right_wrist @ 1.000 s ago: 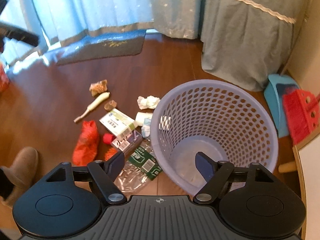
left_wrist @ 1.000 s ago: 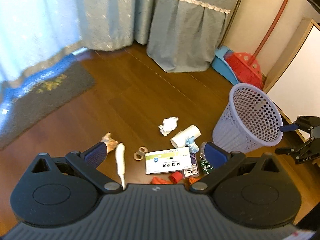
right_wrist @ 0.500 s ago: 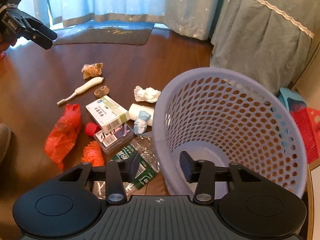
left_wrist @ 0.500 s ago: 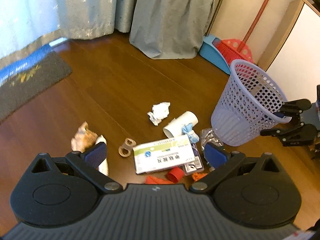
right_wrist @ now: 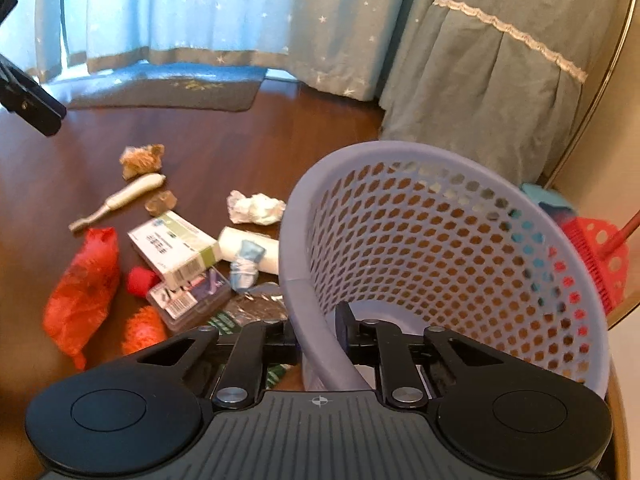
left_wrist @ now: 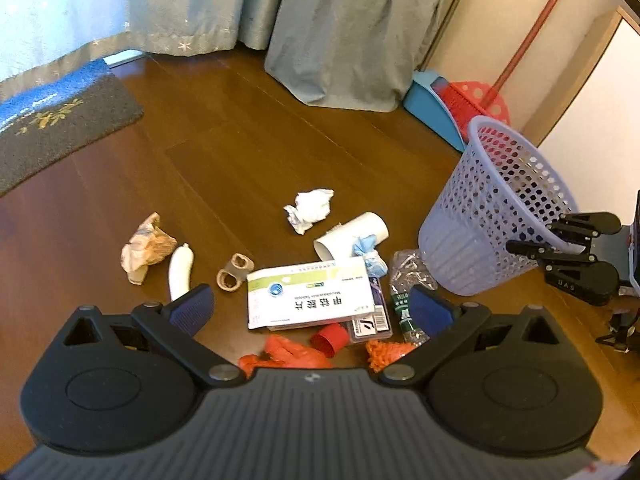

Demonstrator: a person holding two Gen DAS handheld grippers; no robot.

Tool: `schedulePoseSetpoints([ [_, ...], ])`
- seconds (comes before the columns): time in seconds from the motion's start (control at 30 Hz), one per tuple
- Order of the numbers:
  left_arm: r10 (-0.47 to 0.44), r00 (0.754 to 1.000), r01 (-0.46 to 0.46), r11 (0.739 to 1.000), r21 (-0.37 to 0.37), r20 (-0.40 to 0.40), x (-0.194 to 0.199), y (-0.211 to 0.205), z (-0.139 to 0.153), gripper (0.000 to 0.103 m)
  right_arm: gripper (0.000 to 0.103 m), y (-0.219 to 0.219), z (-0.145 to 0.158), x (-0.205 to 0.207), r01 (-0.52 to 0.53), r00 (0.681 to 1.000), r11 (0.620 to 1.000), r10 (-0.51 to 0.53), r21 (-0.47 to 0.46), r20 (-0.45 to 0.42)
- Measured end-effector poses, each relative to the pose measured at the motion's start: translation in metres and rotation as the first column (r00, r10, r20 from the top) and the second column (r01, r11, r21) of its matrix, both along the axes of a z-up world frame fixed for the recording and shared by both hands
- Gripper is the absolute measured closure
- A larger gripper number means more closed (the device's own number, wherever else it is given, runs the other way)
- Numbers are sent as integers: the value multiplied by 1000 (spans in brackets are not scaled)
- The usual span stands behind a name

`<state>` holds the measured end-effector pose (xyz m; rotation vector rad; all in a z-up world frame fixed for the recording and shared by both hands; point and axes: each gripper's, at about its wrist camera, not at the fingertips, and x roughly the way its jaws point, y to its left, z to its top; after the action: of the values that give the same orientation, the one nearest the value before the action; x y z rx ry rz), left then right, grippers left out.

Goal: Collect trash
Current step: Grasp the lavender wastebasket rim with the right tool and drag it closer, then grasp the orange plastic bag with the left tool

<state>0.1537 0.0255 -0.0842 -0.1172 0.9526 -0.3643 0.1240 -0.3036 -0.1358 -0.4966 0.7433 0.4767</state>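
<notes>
Both tongs have sunk toward the floor: the right tongs (right_wrist: 318,334) just closed onto the basket (right_wrist: 440,248) rim, steadying it, while the left tongs (left_wrist: 310,310) gape over the box (left_wrist: 312,294).

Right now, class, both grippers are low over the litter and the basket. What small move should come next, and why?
Probably bring the open left gripper down onto the white medicine box lying between its fingers and close. The right gripper, whose jaws have just been closing, already clamps the purple basket's rim, and the basket looks empty.
</notes>
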Motion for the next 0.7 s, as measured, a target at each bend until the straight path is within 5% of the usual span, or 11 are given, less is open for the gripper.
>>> schedulePoseSetpoints([
  [0.2,-40,998,40,999,2,-46,-13,-8,-17,7,95,7,-7,-27,-63,996,962,78,-266,45],
  [0.47,-48,996,51,998,37,-78,-24,-15,-37,9,92,-7,-36,-43,-77,997,806,63,-587,-44],
  [0.7,-41,993,48,997,62,-107,-31,-18,-54,10,98,19,-69,-56,72,997,805,-50,-589,53],
])
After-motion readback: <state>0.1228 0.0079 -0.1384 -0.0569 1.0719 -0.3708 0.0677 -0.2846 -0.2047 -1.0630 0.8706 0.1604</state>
